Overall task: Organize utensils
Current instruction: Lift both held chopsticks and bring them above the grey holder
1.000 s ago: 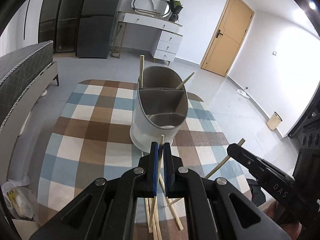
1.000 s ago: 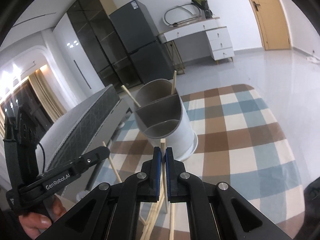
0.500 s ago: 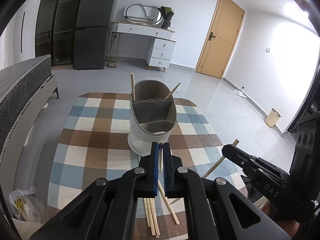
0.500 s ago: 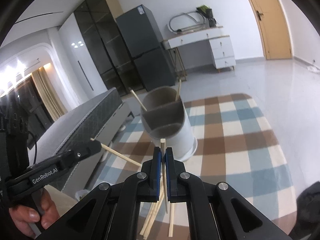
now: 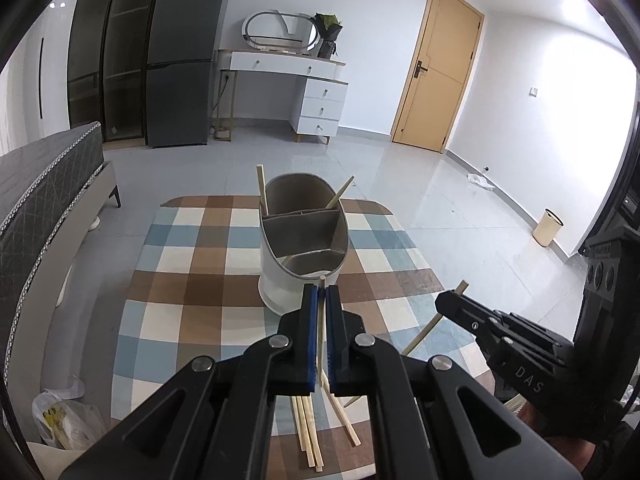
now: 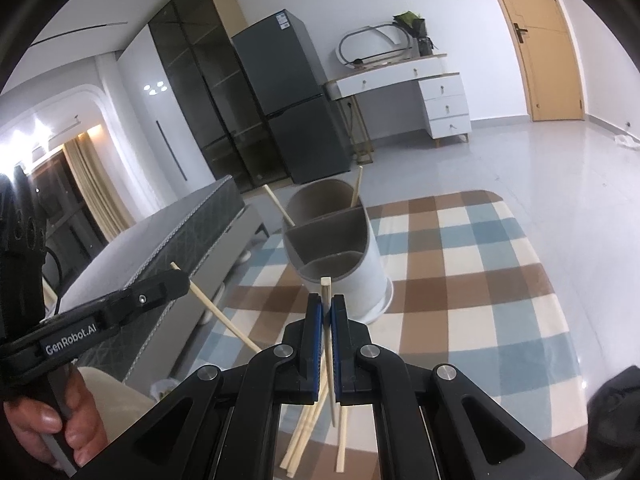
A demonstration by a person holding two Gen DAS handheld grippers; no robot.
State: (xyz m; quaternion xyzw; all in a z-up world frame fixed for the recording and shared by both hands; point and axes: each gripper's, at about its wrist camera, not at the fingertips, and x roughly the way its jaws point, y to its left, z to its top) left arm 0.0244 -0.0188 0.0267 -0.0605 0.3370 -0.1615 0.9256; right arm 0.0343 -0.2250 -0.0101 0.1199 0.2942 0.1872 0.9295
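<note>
On my left, my left gripper [image 5: 321, 294] is clenched on a single wooden chopstick [image 5: 321, 320], which runs up between the blue pads so that its tip shows just above them. Seen from my right wrist camera, that chopstick sticks out on both sides of the black jaws and slants down toward the counter [image 6: 500, 300], which is covered with a checked cloth [image 5: 192, 292] of brown, blue and cream squares.

In the middle stands the white utensil holder [image 5: 280, 276], upright on the cloth and split into three grey-lined compartments. Two chopsticks [image 5: 262, 186] lean in its far compartment, one against the left wall and one against the right; the two nearer compartments look empty. In front of it, near the counter's close edge, a loose bunch of chopsticks [image 5: 308, 432] lies flat on the cloth, partly hidden under my grippers.

On my right, my right gripper [image 6: 327, 312] is clamped on another chopstick [image 6: 328, 340], held nearly upright, its square end poking above the pads in line with the holder's near rim.
</note>
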